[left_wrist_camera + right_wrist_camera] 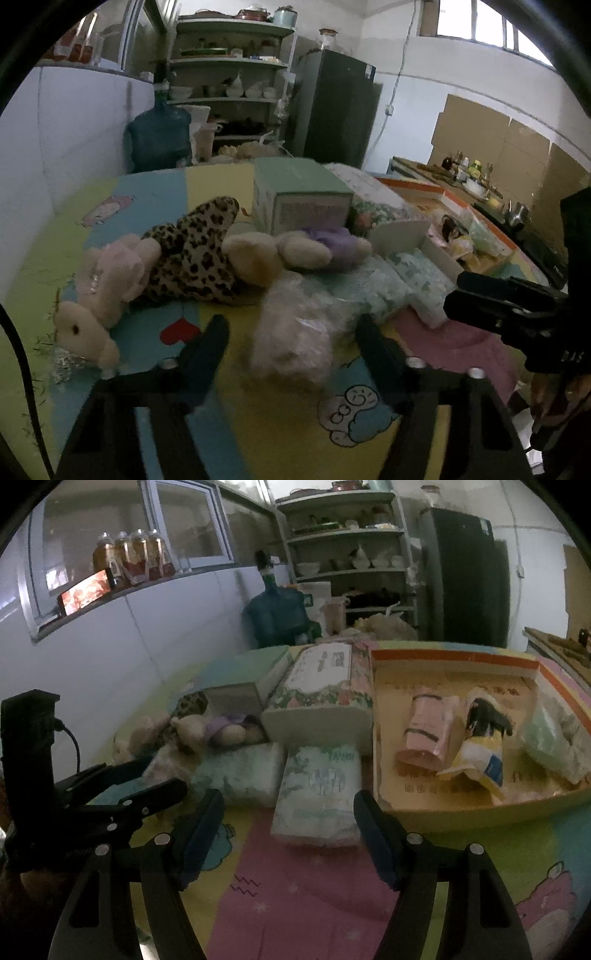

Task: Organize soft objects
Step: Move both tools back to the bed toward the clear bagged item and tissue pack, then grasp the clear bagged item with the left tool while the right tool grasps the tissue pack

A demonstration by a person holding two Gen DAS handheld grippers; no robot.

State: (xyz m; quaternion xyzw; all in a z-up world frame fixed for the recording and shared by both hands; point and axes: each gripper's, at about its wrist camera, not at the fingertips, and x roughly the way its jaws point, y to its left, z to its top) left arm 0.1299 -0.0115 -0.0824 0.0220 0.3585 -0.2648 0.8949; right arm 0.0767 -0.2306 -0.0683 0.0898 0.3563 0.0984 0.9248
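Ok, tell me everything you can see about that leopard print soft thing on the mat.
The leopard print soft thing is a plush piece in tan fabric with dark spots, roughly heart or wedge shaped, lying flat on the cartoon play mat. Its far lobe points toward the green box. A pink plush bunny lies against its left side and a cream teddy in a purple outfit rests against its right edge. Neither gripper touches it. From the right wrist view only a small patch shows.

both the left gripper [291, 347] and right gripper [288, 823] gape wide, empty.
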